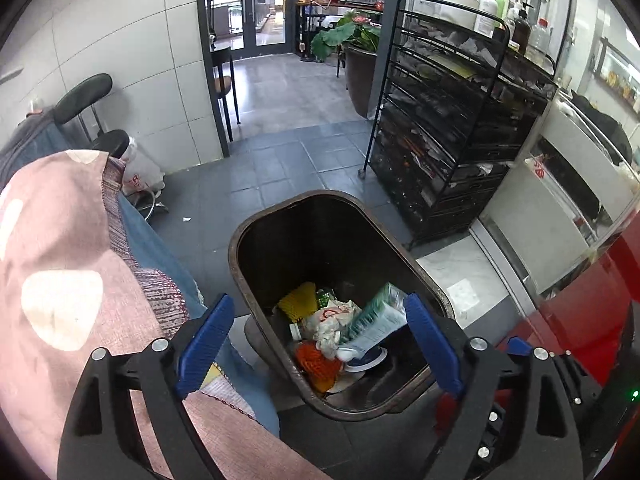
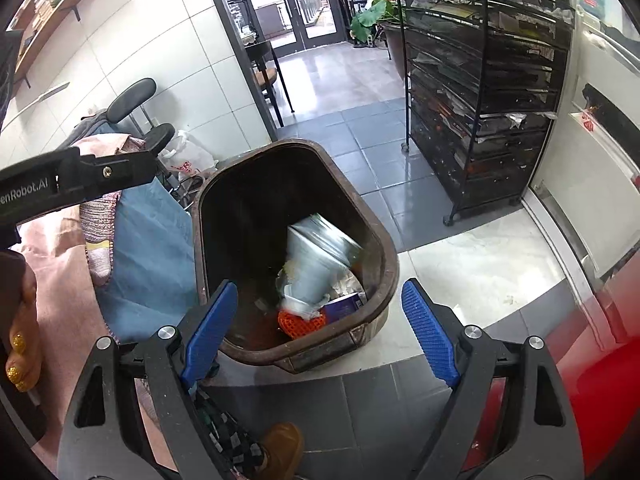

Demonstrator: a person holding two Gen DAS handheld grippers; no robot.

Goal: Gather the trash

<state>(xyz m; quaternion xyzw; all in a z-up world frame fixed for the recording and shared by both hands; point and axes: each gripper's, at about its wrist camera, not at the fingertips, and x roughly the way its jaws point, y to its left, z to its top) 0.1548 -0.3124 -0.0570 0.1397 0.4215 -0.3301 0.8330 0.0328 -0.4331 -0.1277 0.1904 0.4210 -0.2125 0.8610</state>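
Observation:
A dark brown trash bin [image 1: 240,240] stands on the tiled floor, and also shows in the right wrist view [image 2: 384,252]. Inside lie a green-white tube [image 1: 376,320], yellow netting [image 1: 298,300], orange netting [image 1: 318,364] and crumpled wrappers [image 1: 332,320]. My left gripper [image 1: 320,340] is open and empty above the bin's near rim. My right gripper [image 2: 318,320] is open and empty above the bin. A blurred silvery-white bag or cup [image 2: 316,260] is inside the bin, in motion. Orange netting [image 2: 300,324] and a blue box [image 2: 344,306] lie below it.
A pink polka-dot and blue cloth-covered surface [image 1: 60,280] is at the left. A black wire rack [image 1: 452,132] full of items stands right of the bin. A red object [image 1: 580,312] is at the right. A black chair [image 1: 84,96] and glass doors [image 1: 248,4] are behind.

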